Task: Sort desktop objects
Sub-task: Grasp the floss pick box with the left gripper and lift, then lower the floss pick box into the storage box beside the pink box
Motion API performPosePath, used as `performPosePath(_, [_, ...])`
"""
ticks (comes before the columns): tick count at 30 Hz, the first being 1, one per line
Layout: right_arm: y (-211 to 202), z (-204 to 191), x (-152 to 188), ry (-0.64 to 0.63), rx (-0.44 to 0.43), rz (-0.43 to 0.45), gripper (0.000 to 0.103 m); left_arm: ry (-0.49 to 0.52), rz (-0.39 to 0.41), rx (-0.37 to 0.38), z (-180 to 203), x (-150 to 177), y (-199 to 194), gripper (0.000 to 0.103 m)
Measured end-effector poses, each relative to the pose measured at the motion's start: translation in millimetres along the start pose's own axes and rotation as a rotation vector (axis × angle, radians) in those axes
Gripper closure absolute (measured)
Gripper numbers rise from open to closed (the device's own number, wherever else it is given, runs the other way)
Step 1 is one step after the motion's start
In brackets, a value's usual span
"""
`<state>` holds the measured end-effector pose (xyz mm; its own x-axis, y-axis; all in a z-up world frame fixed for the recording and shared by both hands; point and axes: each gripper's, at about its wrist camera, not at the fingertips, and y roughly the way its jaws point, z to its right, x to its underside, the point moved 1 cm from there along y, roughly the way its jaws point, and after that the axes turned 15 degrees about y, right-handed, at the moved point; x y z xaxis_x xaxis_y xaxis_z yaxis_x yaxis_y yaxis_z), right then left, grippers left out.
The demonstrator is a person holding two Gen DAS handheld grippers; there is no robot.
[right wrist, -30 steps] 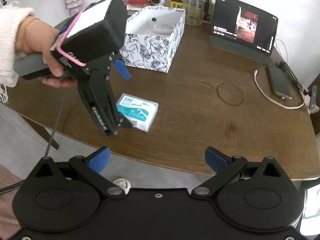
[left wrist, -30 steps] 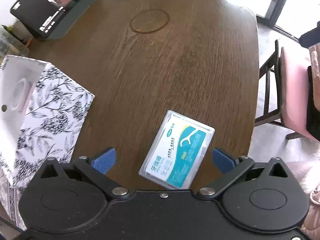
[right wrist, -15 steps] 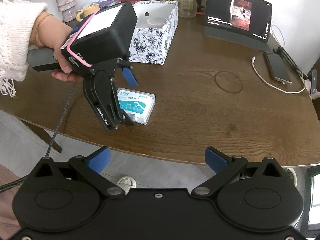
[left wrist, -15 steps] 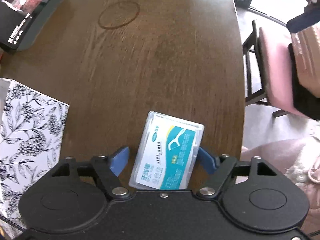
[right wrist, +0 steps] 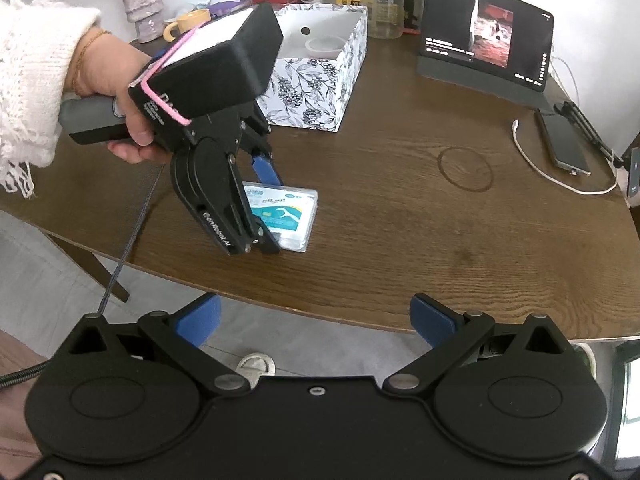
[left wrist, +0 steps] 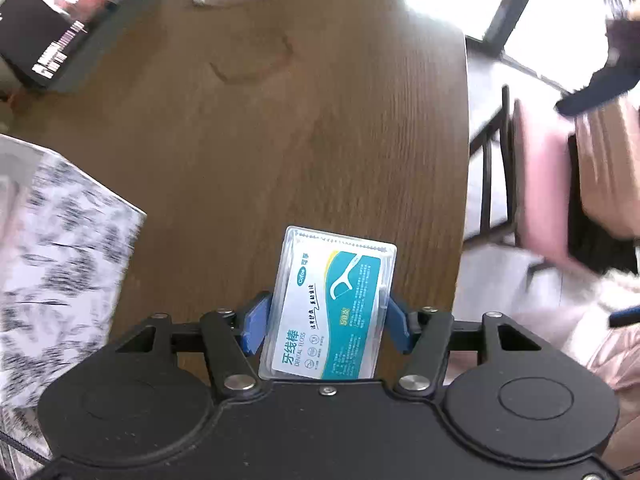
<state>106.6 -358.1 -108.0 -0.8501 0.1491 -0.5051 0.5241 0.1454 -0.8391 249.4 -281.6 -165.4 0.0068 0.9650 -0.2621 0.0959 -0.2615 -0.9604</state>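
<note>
Item under my left gripper [left wrist: 326, 322]: a flat rectangular dental floss pick box [left wrist: 332, 304], clear hard plastic with a teal and white printed label, rounded corners. I see the blue pads pressed on its two long sides, clamped tight; the box sits near the front edge of the worktop [left wrist: 320, 120], and I cannot tell whether it has left the surface. My right gripper [right wrist: 316, 320] hangs past the worktop's edge, blue pads wide apart, nothing between them. Worktop: dark brown wood, oval, pronounced grain, one pale ring stain [right wrist: 465, 169] towards the middle. Behind the box stands an open square storage box [right wrist: 320, 76], white card printed with black leaves and berries, a small translucent round container inside. Further back: a tablet [right wrist: 486, 46] propped in a grey case, screen lit; a dark phone [right wrist: 564, 146] with white cable [right wrist: 560, 176]. A hand [right wrist: 116, 92] in a white knitted sleeve holds the left gripper's grey handle. Room: white wall, vase of flowers [right wrist: 140, 4], pink padded chair [left wrist: 536, 188] by a bright window.
</note>
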Motion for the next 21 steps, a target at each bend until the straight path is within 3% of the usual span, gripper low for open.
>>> performPosePath(4, [-5, 0, -4, -0.013, -0.015, 0.006, 0.001, -0.038, 0.089, -0.035, -13, 1, -49, 0.044])
performPosePath(13, [-5, -24, -60, -0.035, -0.051, 0.06, 0.001, -0.056, 0.159, -0.173, -85, 14, -123, 0.044])
performPosePath(18, [12, -42, -104, -0.017, -0.045, 0.059, 0.001, -0.027, 0.149, -0.169, -131, 21, -117, 0.044])
performPosePath(21, [27, -54, -130, -0.021, -0.038, 0.045, 0.001, -0.012, 0.141, -0.128, -158, 25, -100, 0.044])
